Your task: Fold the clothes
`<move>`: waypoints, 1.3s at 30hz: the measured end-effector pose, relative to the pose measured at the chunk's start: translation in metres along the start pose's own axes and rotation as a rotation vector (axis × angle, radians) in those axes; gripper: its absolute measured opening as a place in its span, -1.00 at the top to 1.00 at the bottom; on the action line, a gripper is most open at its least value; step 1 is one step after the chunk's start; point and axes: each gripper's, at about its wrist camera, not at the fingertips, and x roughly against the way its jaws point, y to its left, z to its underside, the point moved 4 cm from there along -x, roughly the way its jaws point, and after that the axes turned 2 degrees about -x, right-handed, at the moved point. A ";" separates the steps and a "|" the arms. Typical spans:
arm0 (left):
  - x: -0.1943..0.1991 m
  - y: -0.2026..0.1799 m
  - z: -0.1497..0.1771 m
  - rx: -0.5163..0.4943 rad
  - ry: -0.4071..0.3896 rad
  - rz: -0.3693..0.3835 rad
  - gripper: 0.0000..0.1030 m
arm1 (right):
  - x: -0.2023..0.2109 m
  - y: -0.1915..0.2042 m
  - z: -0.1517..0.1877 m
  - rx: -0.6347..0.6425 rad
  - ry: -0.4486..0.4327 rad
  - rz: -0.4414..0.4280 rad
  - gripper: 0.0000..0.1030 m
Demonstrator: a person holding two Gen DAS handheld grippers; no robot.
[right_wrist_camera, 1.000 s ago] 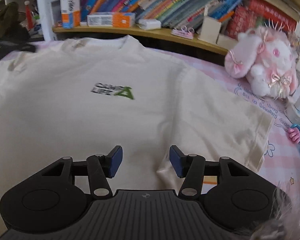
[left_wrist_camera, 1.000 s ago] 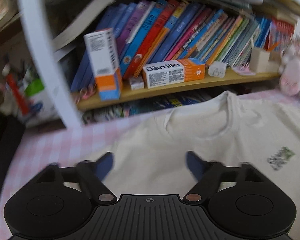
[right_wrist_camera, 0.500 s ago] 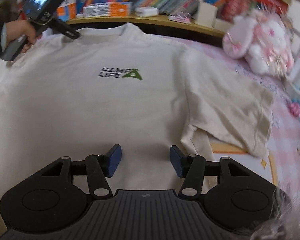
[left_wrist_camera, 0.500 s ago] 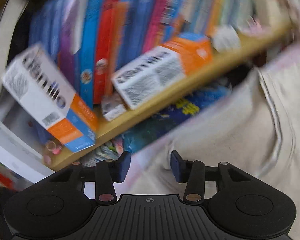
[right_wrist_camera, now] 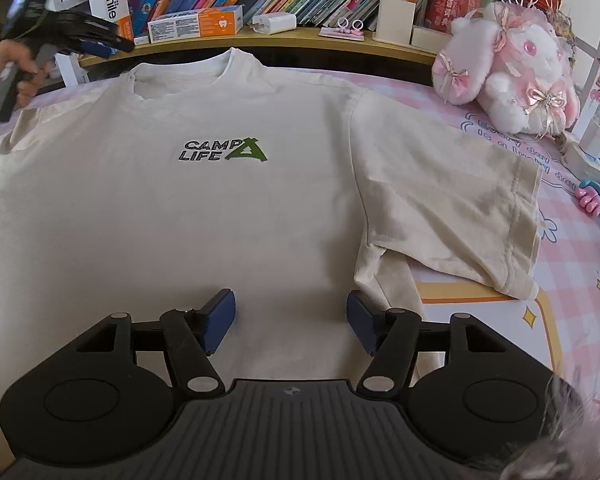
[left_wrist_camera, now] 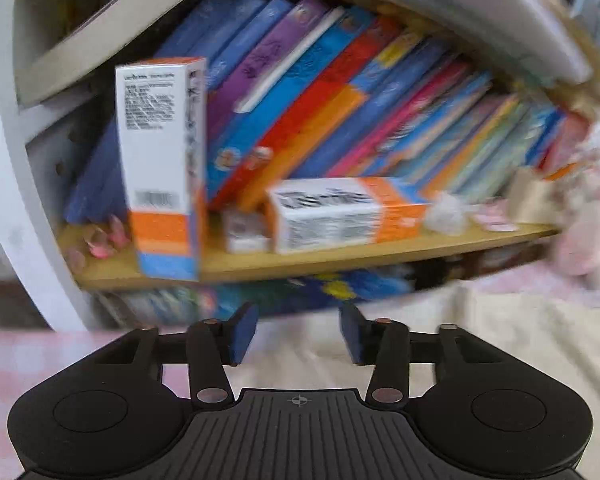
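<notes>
T-shirt (right_wrist_camera: pixel 204 208) is lying flat, print up, on the pink table as the left gripper (left_wrist_camera: pixel 298 332), jaws just narrowing but apart on nothing, is nearing its far-left shoulder and the right gripper (right_wrist_camera: pixel 290 320) is hovering spread over the near hem, both needing a pinch before folding.

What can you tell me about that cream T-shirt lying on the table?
The T-shirt looks like soft cream cotton with a ribbed round collar and a small "CAMP LIFE" print beside a green tent shape on the chest. It lies spread flat, front up, collar toward the bookshelf, on a pink checked tablecloth. One short sleeve lies spread out to the side; nothing grips the shirt.
</notes>
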 end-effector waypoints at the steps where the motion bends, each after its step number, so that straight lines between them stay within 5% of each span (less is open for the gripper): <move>1: -0.004 -0.002 0.007 -0.007 0.026 0.022 0.87 | 0.000 0.000 0.000 -0.002 0.000 0.000 -0.17; 5: -0.024 -0.004 0.029 -0.016 0.110 0.032 0.98 | 0.000 -0.001 -0.001 -0.016 0.012 -0.002 -0.14; 10: -0.048 0.007 0.021 0.085 0.088 0.011 1.00 | 0.010 -0.032 0.001 -0.186 -0.007 0.003 -0.04; 17: -0.054 -0.012 0.001 0.011 0.123 -0.074 0.94 | 0.018 -0.115 0.006 -0.459 -0.060 0.185 -0.05; 21: -0.005 -0.019 0.000 0.045 0.008 -0.008 0.93 | 0.001 -0.149 0.002 -0.519 -0.042 0.235 0.07; 27: 0.079 -0.007 0.034 0.126 -0.018 -0.027 0.93 | -0.019 -0.173 -0.016 -0.429 -0.018 0.254 0.94; 39: 0.185 0.033 0.147 0.374 0.108 -0.258 0.88 | -0.023 -0.179 -0.025 -0.243 0.019 0.346 0.91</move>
